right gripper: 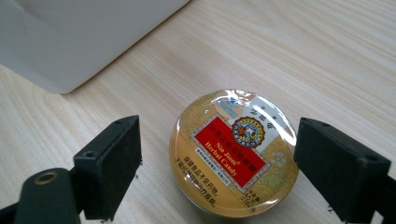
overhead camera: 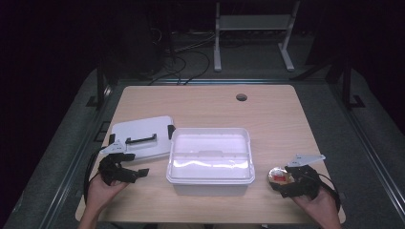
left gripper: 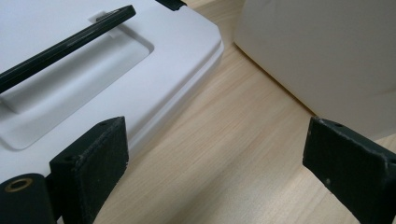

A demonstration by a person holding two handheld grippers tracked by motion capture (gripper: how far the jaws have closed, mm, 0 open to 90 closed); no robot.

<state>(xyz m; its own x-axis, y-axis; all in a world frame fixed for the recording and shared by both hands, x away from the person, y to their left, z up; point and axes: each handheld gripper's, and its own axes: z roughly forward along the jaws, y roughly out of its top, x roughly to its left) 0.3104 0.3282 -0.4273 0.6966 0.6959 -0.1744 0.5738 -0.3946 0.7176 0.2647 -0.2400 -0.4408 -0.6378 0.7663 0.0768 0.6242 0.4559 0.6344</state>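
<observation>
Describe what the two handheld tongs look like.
Both tongs, left and right, are black, each topped by a grey three-cornered plate. A black cable trails from each. Close up, the jaws are blocky, matte black pads with small holes. The person's forearms show no sleeves.

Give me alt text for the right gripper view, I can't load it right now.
A round gold candy tin with a red label lies flat on the light wooden table, between the open black jaws of the right gripper, which stand either side of it without pressing on it. The corner of a white plastic box sits at the upper left.
</observation>
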